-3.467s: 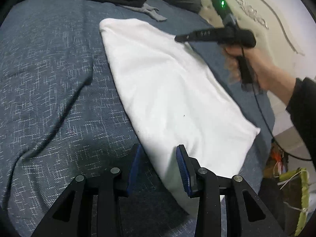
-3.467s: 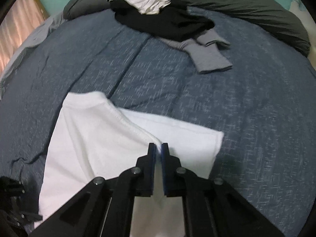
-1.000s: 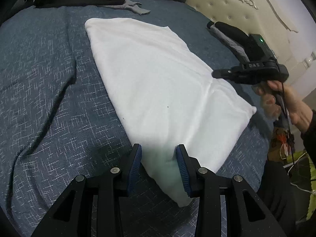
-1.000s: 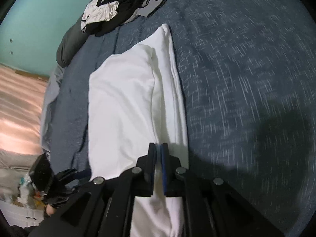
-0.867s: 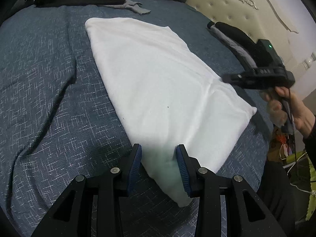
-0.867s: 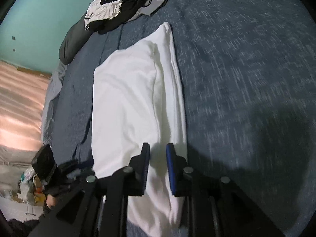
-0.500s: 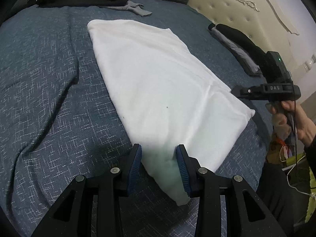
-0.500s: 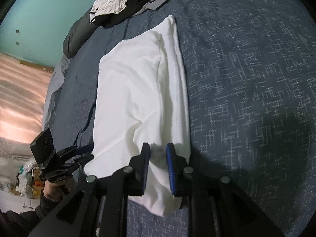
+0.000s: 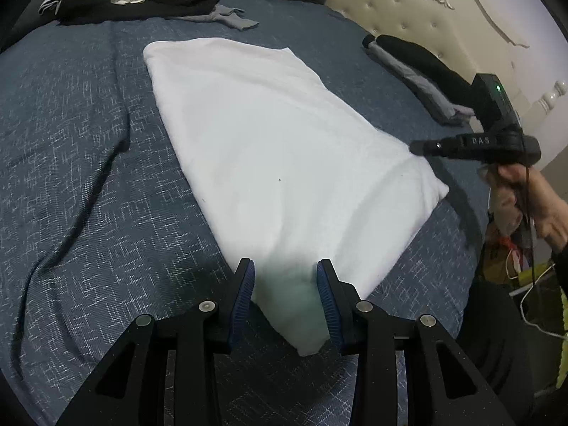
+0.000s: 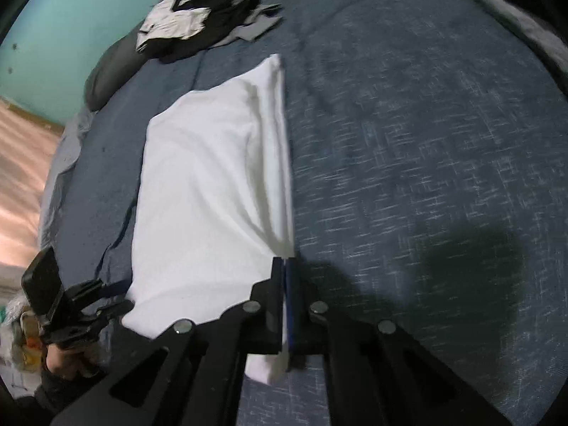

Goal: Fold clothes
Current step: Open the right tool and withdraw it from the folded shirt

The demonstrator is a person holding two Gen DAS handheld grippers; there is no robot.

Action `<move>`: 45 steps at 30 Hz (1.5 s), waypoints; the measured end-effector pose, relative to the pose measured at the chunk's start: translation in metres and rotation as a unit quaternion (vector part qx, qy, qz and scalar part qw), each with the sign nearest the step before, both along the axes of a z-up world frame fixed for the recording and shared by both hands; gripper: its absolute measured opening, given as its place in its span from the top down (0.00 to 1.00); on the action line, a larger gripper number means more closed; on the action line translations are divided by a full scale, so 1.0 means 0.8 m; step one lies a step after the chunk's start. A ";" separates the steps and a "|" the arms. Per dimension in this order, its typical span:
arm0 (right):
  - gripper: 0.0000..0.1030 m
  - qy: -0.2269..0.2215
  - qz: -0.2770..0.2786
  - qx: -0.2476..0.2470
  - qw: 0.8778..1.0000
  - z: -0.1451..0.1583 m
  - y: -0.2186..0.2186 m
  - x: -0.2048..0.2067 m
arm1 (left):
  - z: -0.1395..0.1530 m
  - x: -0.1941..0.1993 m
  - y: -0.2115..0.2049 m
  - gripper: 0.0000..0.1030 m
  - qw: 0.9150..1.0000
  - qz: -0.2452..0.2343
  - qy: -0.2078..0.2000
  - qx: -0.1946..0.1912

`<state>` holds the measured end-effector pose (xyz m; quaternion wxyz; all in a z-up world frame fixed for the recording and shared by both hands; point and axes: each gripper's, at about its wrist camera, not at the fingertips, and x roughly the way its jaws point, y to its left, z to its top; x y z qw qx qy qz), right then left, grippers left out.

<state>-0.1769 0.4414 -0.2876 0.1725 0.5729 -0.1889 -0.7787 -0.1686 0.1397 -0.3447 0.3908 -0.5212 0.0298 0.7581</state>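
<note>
White shirt (image 9: 269, 149) lies folded lengthwise on bed (image 9: 88, 142); right gripper (image 10: 285, 305) pinches one near corner, left gripper (image 9: 285, 294) gapes around the other, likely closing next.

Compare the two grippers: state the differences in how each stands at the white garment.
The left gripper is open, jaws straddling the white garment at its near corner; the right gripper is shut on the garment's edge. The left grips nothing; the right pinches cloth between its pads. Both have black frames and blue pads and sit at the garment's near end.

Blue bed (image 9: 88, 163), white garment (image 9: 269, 149)
</note>
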 end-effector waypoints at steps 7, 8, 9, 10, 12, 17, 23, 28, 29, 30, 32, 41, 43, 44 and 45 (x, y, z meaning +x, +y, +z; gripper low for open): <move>0.98 0.001 -0.020 0.018 1.000 0.007 0.006 0.003 | 0.000 0.002 -0.006 0.61 1.000 0.005 -0.003 0.001; 0.95 -0.003 -0.022 0.019 1.000 0.007 0.007 0.006 | 0.001 0.002 -0.005 0.61 1.000 0.005 -0.002 0.001; 0.88 -0.006 -0.023 0.019 1.000 0.007 0.009 0.010 | 0.001 0.003 -0.005 0.61 1.000 0.005 -0.002 0.001; 0.84 -0.007 -0.020 0.017 1.000 0.006 0.010 0.014 | 0.001 0.003 -0.005 0.61 1.000 0.005 -0.002 0.001; 0.79 -0.009 -0.014 0.012 1.000 0.006 0.012 0.024 | 0.001 0.003 -0.005 0.61 1.000 0.006 -0.003 0.002; 0.80 -0.014 -0.003 0.003 1.000 -0.002 0.009 0.043 | 0.001 0.004 -0.006 0.61 1.000 0.007 -0.005 0.004; 0.99 0.003 -0.005 0.004 1.000 0.009 0.018 0.058 | 0.001 0.006 -0.007 0.61 1.000 0.008 -0.005 0.005; 0.99 0.004 -0.015 -0.010 1.000 0.010 0.030 0.064 | 0.001 0.007 -0.009 0.61 1.000 0.007 -0.007 0.007; 0.99 0.004 -0.017 -0.018 1.000 0.009 0.031 0.064 | 0.001 0.007 -0.010 0.61 1.000 0.007 -0.008 0.008; 0.99 0.004 -0.020 -0.025 0.999 0.008 0.032 0.065 | 0.001 0.006 -0.011 0.61 1.000 0.007 -0.009 0.008; 0.98 0.003 -0.024 -0.040 0.999 0.005 0.034 0.065 | 0.001 0.007 -0.012 0.61 1.000 0.008 -0.009 0.009; 0.81 -0.010 0.001 -0.015 1.000 0.003 0.020 0.079 | 0.000 0.008 -0.013 0.61 1.000 0.009 -0.010 0.009; 0.81 -0.009 0.013 -0.002 1.000 0.001 0.014 0.080 | 0.000 0.008 -0.012 0.61 1.000 0.009 -0.010 0.009; 0.81 -0.008 0.018 0.006 1.000 0.000 0.011 0.081 | 0.000 0.009 -0.012 0.61 1.000 0.009 -0.010 0.009; 0.83 -0.006 0.024 0.015 1.000 -0.001 0.008 0.082 | 0.000 0.009 -0.012 0.61 1.000 0.009 -0.010 0.009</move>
